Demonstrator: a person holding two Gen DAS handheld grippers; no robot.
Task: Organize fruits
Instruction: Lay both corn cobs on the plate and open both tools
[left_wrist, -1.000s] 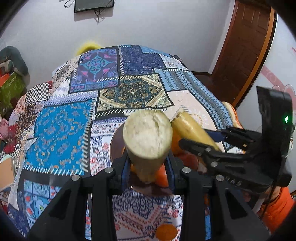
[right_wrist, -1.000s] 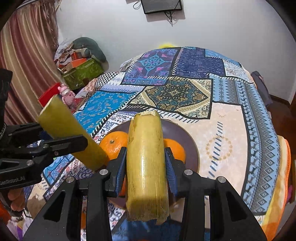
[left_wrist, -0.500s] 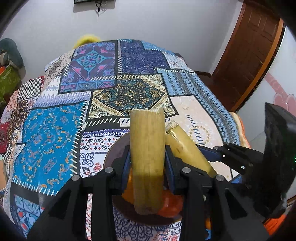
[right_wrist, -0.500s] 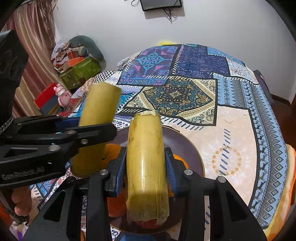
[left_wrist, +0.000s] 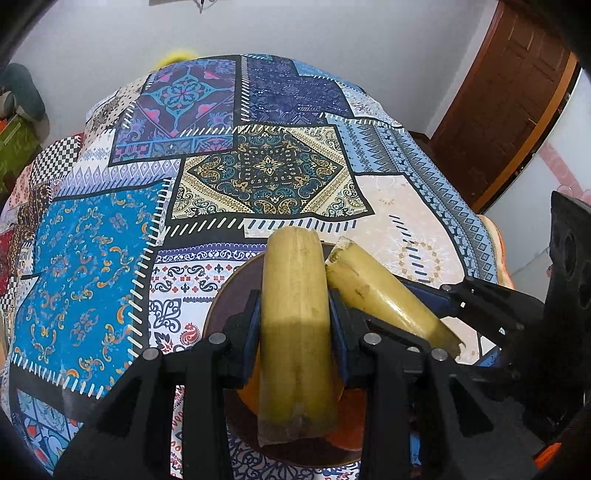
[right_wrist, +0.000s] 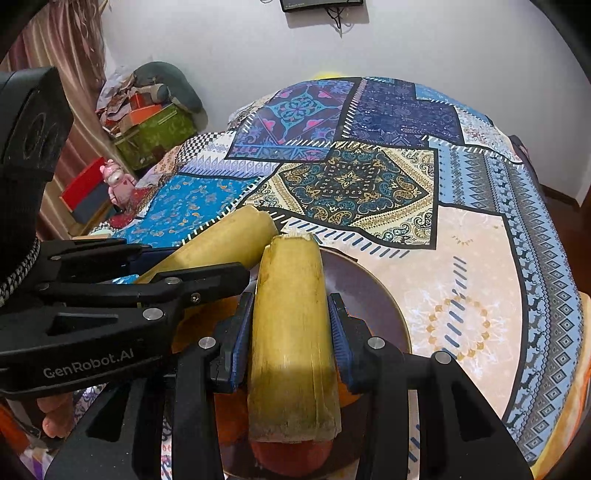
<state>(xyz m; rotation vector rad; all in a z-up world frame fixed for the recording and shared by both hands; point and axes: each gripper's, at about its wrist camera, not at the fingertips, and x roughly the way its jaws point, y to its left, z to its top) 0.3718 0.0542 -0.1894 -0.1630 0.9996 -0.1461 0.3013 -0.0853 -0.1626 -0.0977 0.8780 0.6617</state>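
Sugarcane pieces sit one in each tool now, both low over the dark brown plate near the bottom centre of each view. The left gripper is clamped on a yellow-green cane piece that runs straight up the middle of its frame; half a second ago it sat a little higher over the quilt, and a second ago it was tipped so its pale cut end faced the camera. The right gripper pinches the second cane piece just as tightly. In the left view that second piece leans in from the lower right, its torn top touching or just beside the first. In the right view the left-held piece has swung down from upright to a slant at centre left. Oranges lie on the plate underneath, on the patchwork quilt.
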